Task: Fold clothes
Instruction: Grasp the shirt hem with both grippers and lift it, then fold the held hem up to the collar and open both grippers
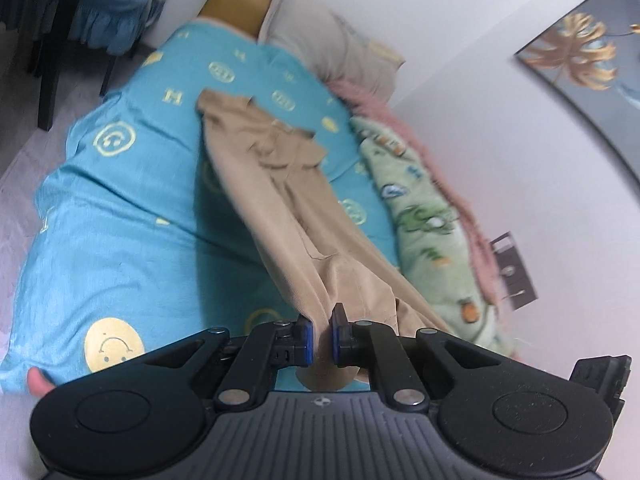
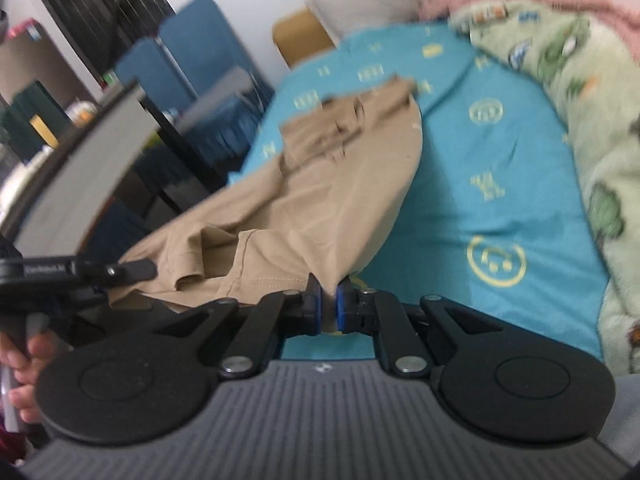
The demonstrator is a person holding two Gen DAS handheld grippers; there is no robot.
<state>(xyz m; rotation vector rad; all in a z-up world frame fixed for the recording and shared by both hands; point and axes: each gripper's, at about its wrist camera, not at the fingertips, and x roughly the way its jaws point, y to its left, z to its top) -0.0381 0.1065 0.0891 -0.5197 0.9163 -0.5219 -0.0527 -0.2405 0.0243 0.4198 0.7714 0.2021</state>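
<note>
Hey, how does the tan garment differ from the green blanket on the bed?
The tan garment is plain; the green blanket carries cartoon prints. The garment is clamped by both the left tongs and right tongs; the blanket lies bunched along the wall side. Both touch the blue sheet.

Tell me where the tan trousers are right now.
The tan trousers stretch along the blue bedsheet, left of the green blanket, near end pinched by both the left hand-held gripper and right hand-held gripper.

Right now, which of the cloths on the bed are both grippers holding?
The tan trousers, pinched by the left gripper and right gripper; the green blanket lies untouched by the wall.
</note>
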